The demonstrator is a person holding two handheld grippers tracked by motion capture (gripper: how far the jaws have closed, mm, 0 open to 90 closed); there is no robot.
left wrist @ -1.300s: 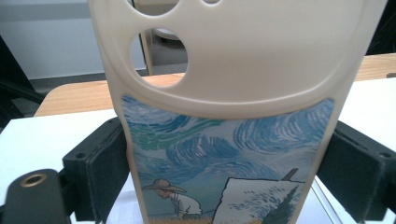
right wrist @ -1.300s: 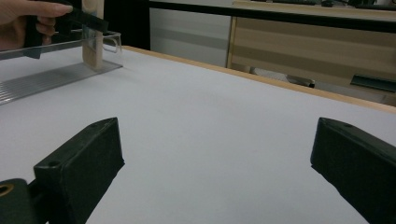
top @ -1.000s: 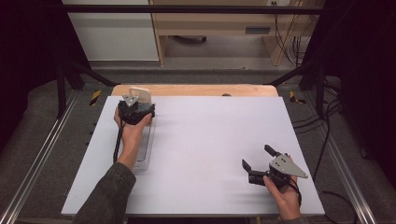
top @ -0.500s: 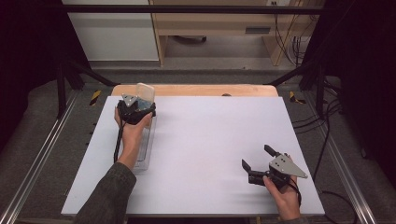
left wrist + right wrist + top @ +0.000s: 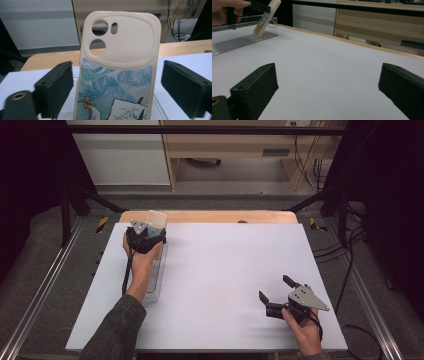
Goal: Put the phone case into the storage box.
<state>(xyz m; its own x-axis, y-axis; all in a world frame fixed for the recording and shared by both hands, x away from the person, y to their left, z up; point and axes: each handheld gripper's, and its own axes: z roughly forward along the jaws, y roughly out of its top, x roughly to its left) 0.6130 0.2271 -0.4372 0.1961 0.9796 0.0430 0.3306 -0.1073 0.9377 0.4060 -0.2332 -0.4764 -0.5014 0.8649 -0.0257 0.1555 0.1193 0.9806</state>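
Phone case [image 5: 117,72] stood tilted in clear tray [image 5: 159,270], between spread, non-touching left gripper [image 5: 117,92] fingers; right gripper [image 5: 329,92] idle, fingers released.

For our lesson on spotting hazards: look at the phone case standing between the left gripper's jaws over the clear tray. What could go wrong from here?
1. The phone case leans tilted in the clear tray, and the left gripper has gaps beside both pads, so the case may topple.
2. The tray sits near the table's left edge, so a nudge could push it off.
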